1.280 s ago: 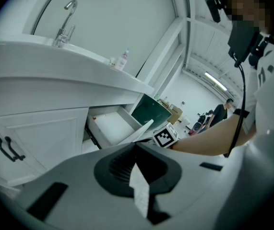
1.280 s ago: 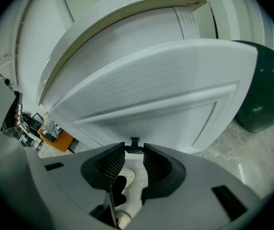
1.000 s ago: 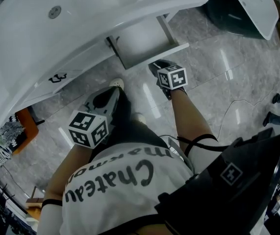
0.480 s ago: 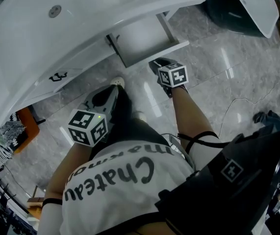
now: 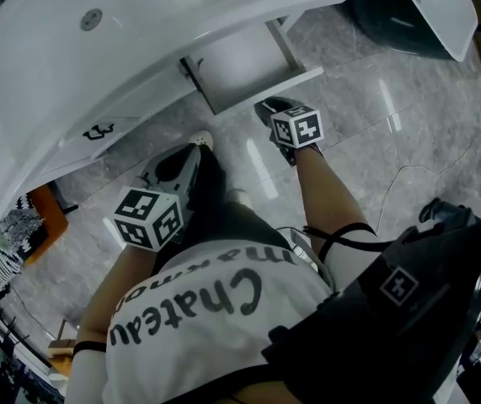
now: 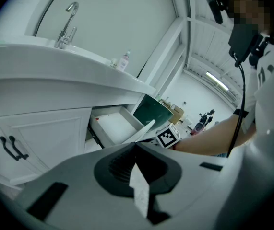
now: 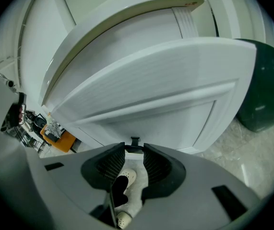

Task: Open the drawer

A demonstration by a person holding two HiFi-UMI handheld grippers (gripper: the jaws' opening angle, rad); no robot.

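The white vanity's drawer (image 5: 244,61) stands pulled out under the basin, with its inside bare (image 6: 115,128). In the right gripper view its white front panel (image 7: 165,95) fills the frame. The small black handle (image 7: 135,141) sits right at my right gripper (image 7: 134,150), and the jaw tips close on it. The head view puts that right gripper (image 5: 267,108) at the drawer's front edge. My left gripper (image 5: 185,154) hangs lower left, apart from the cabinet. Its jaws are shut with nothing between them (image 6: 136,147).
Left of the drawer is a cabinet door with a black handle (image 6: 12,147). Above are the basin and its faucet (image 6: 65,25). A dark green bin (image 7: 264,95) stands right of the vanity. An orange stool-like item (image 5: 34,225) sits at the left. The person's shoes (image 7: 125,178) are on the marble floor.
Both grippers and the drawer have stayed where they were. A person at the right edge of the head view has moved down the frame.
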